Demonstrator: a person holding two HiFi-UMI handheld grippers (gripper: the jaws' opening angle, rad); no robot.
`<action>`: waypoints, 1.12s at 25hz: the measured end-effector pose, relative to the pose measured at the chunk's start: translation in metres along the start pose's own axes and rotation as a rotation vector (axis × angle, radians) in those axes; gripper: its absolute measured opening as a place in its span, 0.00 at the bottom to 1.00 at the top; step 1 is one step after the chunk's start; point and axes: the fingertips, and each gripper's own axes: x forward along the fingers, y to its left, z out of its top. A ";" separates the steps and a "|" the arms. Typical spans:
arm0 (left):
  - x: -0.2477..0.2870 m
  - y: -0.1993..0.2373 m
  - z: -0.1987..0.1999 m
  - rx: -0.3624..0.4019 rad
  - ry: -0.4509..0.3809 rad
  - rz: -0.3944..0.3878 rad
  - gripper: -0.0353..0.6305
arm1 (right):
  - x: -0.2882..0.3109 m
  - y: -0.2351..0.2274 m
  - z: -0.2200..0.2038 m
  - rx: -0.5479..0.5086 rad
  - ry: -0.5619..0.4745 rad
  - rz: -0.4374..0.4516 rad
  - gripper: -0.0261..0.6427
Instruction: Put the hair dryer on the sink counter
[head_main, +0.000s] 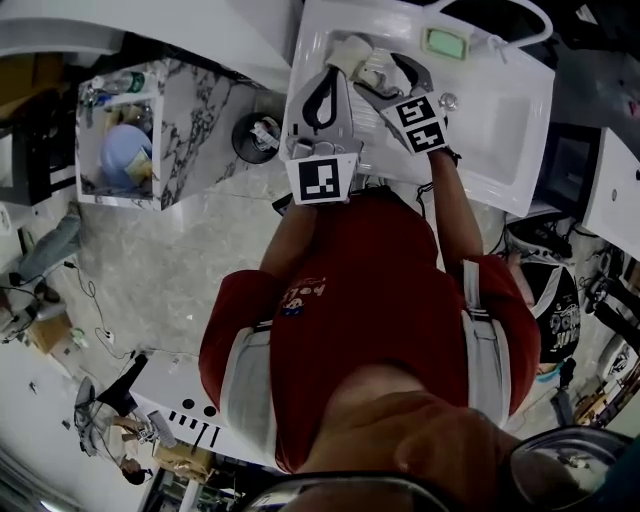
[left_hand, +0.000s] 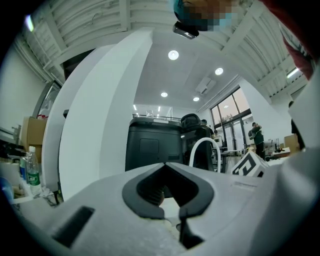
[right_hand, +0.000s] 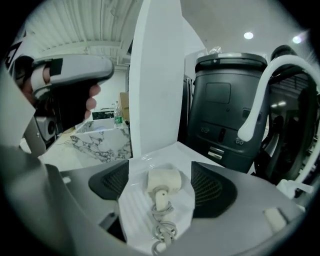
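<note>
The cream hair dryer (head_main: 350, 52) lies on the white sink counter (head_main: 500, 120) near its far left corner. In the right gripper view the hair dryer (right_hand: 163, 181) rests on the counter (right_hand: 134, 202) with its cord coiled toward me. My right gripper (right_hand: 163, 194) is open, its dark pads standing either side of the dryer without touching it. My left gripper (head_main: 322, 100) hovers just left of it, tilted upward. In its own view my left gripper (left_hand: 170, 210) is shut with nothing between the pads.
A green soap dish (head_main: 445, 42) and a white arched faucet (head_main: 520, 20) sit at the counter's back. A marble-patterned box (head_main: 130, 135) and a small black bin (head_main: 255, 137) stand on the floor to the left. A dark appliance (right_hand: 227, 100) stands behind the counter.
</note>
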 end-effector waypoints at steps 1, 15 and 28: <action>-0.001 -0.003 0.001 -0.001 -0.003 -0.003 0.06 | -0.008 -0.003 0.006 0.004 -0.032 -0.025 0.62; -0.005 -0.047 0.015 0.047 -0.012 -0.026 0.06 | -0.120 -0.044 0.049 0.152 -0.346 -0.215 0.62; -0.012 -0.079 0.029 0.082 -0.047 -0.014 0.06 | -0.208 -0.064 0.064 0.202 -0.560 -0.383 0.61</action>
